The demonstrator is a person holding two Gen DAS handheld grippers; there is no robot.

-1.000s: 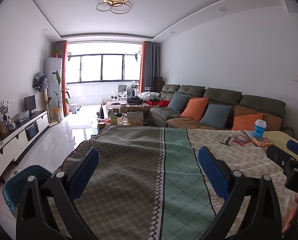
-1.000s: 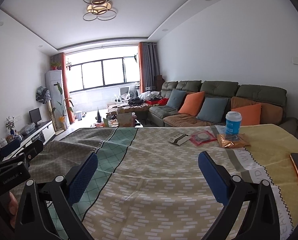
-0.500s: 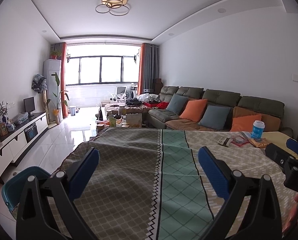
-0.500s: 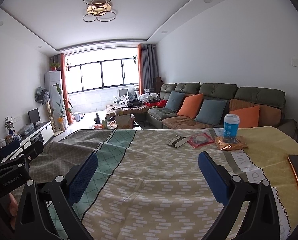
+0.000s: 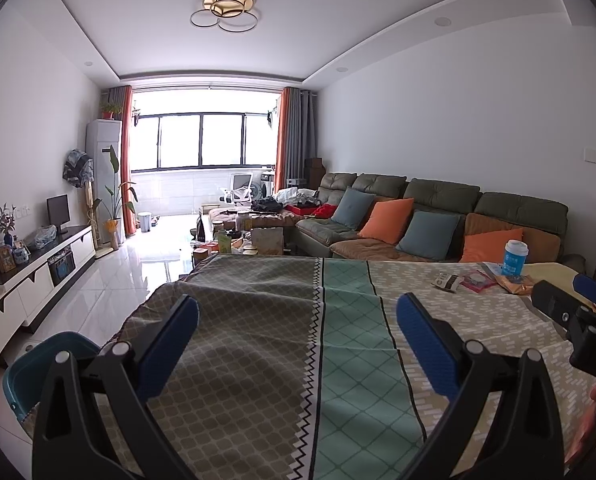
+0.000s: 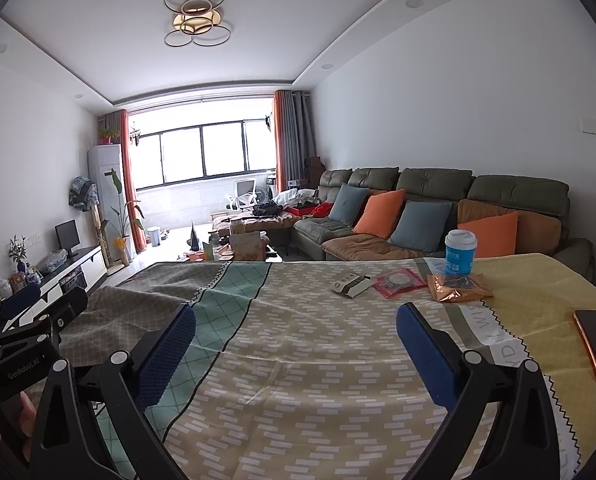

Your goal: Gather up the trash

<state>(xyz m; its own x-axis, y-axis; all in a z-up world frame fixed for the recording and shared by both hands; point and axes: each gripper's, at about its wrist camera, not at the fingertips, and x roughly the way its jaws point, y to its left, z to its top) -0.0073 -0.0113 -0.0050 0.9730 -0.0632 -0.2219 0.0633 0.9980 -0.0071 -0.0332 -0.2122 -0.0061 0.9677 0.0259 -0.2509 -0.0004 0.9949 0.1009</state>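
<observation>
Wrappers (image 6: 394, 281) beside cup (image 6: 460, 256), print perhaps illegible

Left gripper (image 5: 297, 340), right gripper (image 6: 296, 344) agape, seemingly level, empty.

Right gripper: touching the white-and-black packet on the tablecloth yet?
Apart. The right wrist view shows the right gripper open over bare cloth, with patterned tablecloth visible between its fingers and the white-and-black packet farther back.
</observation>
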